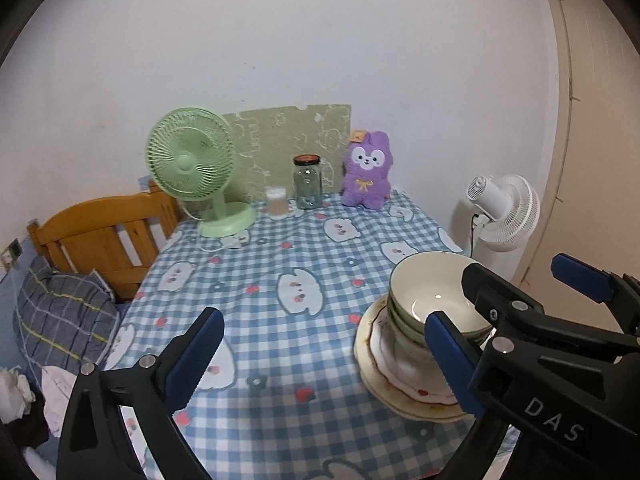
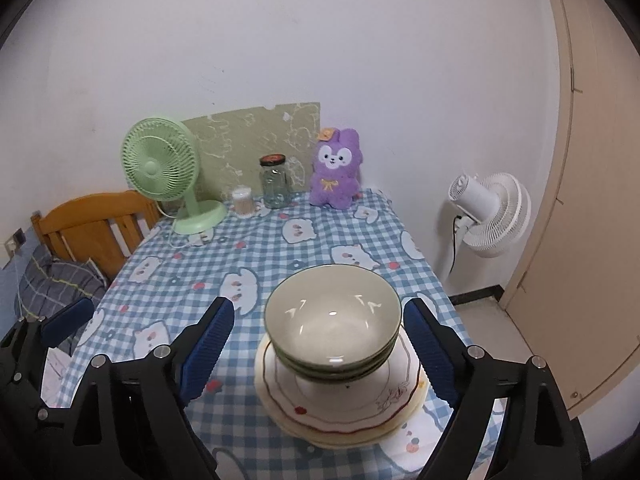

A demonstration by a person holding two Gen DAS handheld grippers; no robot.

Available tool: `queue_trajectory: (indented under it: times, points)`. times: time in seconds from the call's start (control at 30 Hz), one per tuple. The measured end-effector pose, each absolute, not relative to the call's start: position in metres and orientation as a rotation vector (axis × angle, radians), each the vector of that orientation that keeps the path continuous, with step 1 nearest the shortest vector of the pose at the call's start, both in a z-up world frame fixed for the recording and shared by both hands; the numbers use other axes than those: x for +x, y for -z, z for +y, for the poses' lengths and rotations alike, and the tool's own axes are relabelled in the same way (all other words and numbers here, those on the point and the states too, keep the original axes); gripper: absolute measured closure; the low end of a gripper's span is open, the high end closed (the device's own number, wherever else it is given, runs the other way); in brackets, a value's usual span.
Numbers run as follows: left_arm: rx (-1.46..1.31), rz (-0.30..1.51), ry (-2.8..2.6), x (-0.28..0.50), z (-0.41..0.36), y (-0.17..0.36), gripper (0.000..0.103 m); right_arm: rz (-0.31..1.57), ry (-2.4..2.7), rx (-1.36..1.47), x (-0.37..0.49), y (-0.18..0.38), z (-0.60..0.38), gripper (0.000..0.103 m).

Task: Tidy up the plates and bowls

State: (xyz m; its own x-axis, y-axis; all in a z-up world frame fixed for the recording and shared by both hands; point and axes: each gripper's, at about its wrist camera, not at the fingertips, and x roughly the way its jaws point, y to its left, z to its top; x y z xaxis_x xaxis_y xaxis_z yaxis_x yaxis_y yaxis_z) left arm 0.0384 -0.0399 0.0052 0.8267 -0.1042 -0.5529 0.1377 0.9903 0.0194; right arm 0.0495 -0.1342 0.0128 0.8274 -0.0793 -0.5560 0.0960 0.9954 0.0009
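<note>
A stack of green-rimmed cream bowls stands on a pile of white plates with a red wavy line, near the front right of the checked tablecloth. My right gripper is open, a blue pad on either side of the bowls and neither one touching. In the left wrist view the bowls and plates lie at the right. My left gripper is open over bare cloth, its right finger in front of the stack. The right gripper's fingers show beyond it.
Along the far edge stand a green desk fan, a small cup of swabs, a glass jar and a purple plush toy. A white floor fan and a door are right; a wooden headboard is left.
</note>
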Motion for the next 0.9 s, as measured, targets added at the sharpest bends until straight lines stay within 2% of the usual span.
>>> queue_trajectory:
  times: [0.2, 0.9]
  points:
    - [0.037, 0.572, 0.085, 0.019, -0.027, -0.005, 0.000, 0.563, 0.077, 0.021, 0.026, -0.015, -0.127, 0.010]
    - [0.023, 0.536, 0.042, -0.022, -0.008, -0.001, 0.000, 0.520, 0.055, 0.029, -0.016, -0.012, -0.116, 0.008]
